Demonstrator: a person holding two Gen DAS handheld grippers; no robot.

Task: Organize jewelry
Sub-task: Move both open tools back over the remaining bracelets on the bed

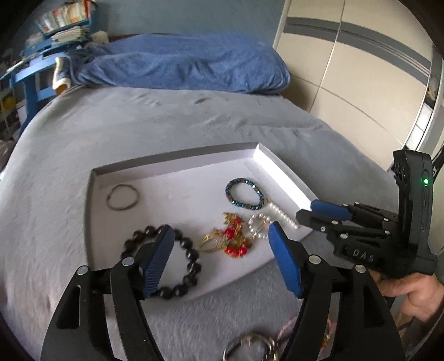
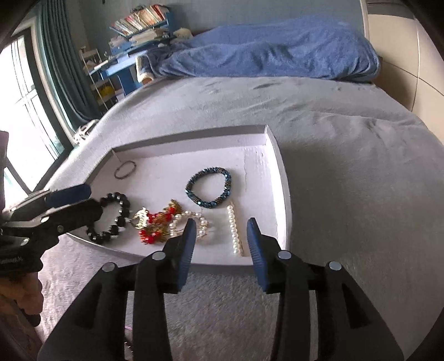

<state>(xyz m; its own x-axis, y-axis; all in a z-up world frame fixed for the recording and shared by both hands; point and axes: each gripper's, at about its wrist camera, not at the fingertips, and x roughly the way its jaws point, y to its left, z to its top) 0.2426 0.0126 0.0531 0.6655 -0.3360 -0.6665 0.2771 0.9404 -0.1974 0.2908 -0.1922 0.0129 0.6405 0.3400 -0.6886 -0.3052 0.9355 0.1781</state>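
A white shallow tray (image 1: 177,158) (image 2: 280,172) lies on a grey bed. In it are a black bead bracelet (image 1: 191,263) (image 2: 119,219), a red and gold piece (image 1: 233,238) (image 2: 155,225), a pearl ring-shaped piece (image 1: 258,225) (image 2: 199,225), a pearl bar (image 1: 283,215) (image 2: 234,233), a blue beaded bracelet (image 1: 244,193) (image 2: 209,188) and a thin dark ring (image 1: 122,196) (image 2: 125,169). My left gripper (image 1: 219,236) (image 2: 83,200) is open and empty over the tray's near edge, above the black bracelet. My right gripper (image 2: 220,230) (image 1: 308,211) is open and empty near the pearl bar.
A metal ring with a pink cord (image 1: 249,347) lies on the grey bedcover (image 1: 166,125) in front of the tray. A blue blanket (image 1: 188,61) (image 2: 277,50) lies at the far end. A blue shelf with books (image 2: 138,25) stands at far left.
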